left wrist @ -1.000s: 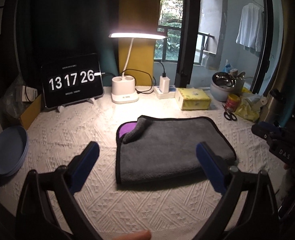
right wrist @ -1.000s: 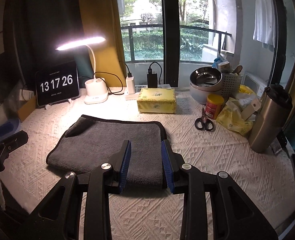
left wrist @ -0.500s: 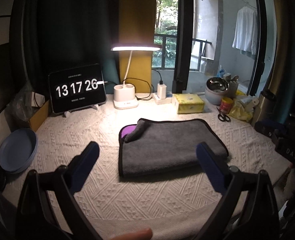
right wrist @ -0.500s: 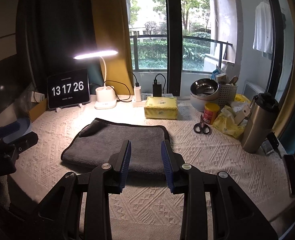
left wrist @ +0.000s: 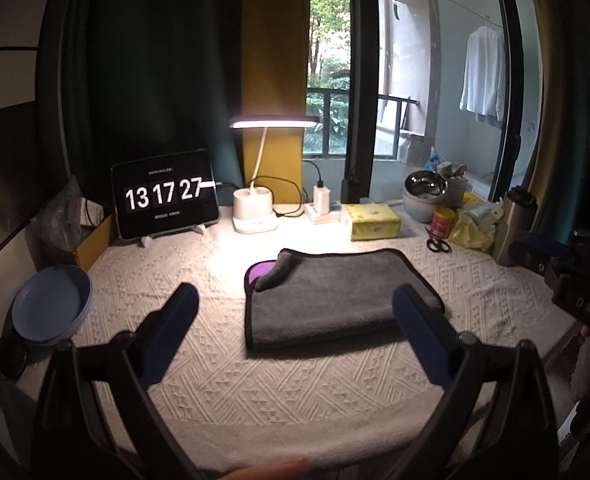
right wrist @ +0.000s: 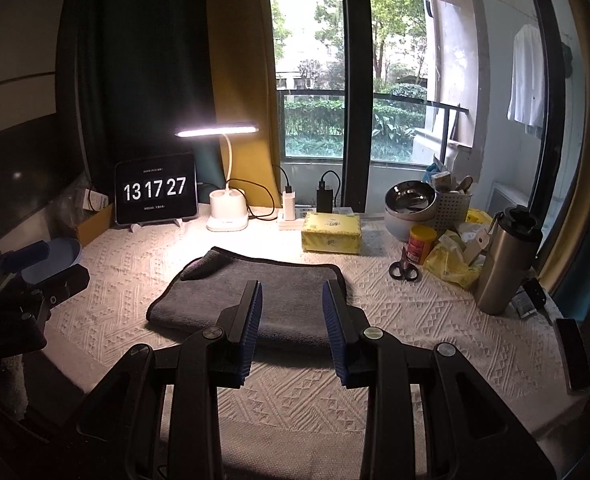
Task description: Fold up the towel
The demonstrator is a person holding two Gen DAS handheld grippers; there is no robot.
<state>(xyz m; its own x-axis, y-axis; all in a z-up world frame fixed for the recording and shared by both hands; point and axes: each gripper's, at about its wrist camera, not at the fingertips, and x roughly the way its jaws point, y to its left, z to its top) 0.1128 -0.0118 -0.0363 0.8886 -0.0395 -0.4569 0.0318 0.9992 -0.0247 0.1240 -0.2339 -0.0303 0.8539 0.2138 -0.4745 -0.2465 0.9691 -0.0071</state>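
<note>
A grey towel (left wrist: pixel 335 296) with a black hem lies folded flat on the white textured tablecloth; its far left corner is turned back and shows a purple underside (left wrist: pixel 259 271). It also shows in the right wrist view (right wrist: pixel 255 300). My left gripper (left wrist: pixel 295 304) is wide open and empty, held above the table's near side. My right gripper (right wrist: pixel 293 300) is partly open and empty, raised in front of the towel. Neither gripper touches the towel.
At the back stand a tablet clock (left wrist: pixel 165 197), a lit desk lamp (left wrist: pixel 255 216), chargers and a yellow tissue box (left wrist: pixel 372 221). At the right are scissors (right wrist: pixel 404 270), a red can, a steel bowl, a basket, yellow bags and a steel flask (right wrist: pixel 503 264). Blue plates (left wrist: pixel 51 306) sit at the left.
Both grippers have pulled back and up from the towel, so more of the table shows. The towel has not moved. The jaws keep the same openings.
</note>
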